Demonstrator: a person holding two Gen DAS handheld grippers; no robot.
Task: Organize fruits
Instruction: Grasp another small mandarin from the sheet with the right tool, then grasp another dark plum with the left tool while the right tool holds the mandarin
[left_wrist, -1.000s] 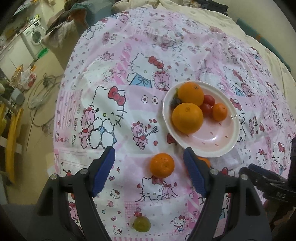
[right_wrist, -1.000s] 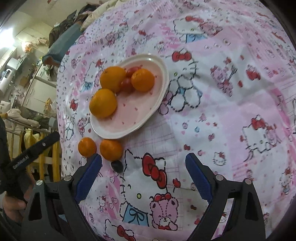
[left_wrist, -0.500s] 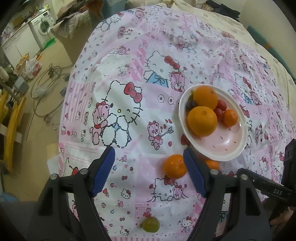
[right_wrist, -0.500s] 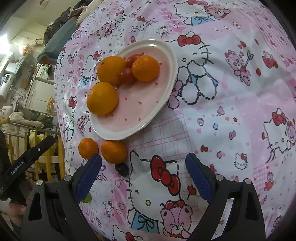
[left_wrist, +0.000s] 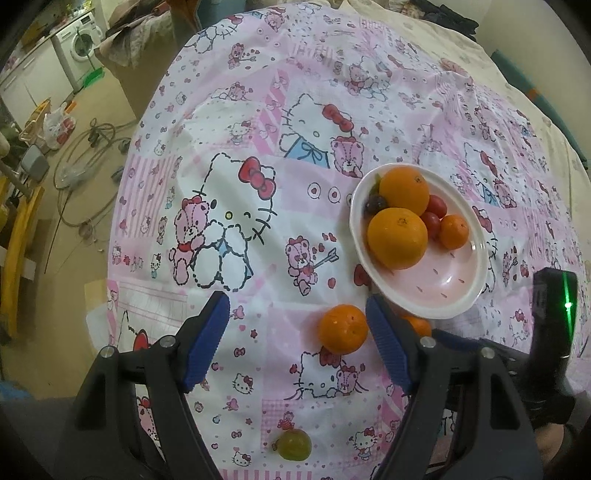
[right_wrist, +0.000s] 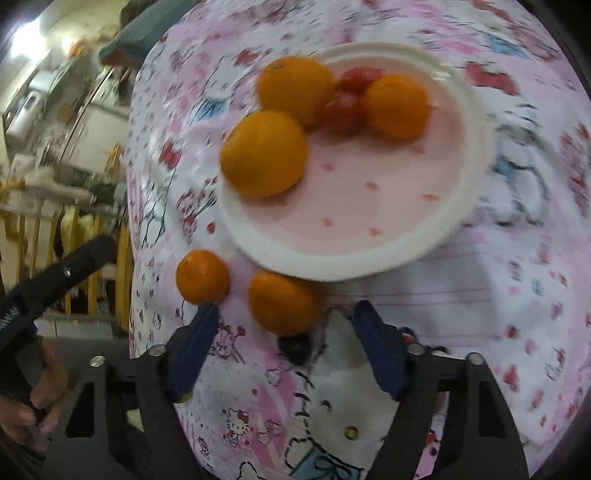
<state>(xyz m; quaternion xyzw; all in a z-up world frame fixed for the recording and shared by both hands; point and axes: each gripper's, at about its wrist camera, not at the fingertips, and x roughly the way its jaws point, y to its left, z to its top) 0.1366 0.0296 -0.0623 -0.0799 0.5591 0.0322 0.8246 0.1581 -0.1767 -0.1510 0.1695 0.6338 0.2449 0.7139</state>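
Left blue-padded gripper is held wide open, empty, over the pink cartoon-print cloth. A small orange mandarin sits between its fingers. The right blue-padded gripper is spread open, empty, around a second mandarin near the white oval plate of fruit.

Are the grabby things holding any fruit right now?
No, nothing is held. The left hand-held gripper is open over the cloth, beside a small orange. The right hand-held gripper is open too, around another small orange.

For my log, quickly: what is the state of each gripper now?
Left gripper: open, holding nothing.
Right gripper: open, holding nothing.
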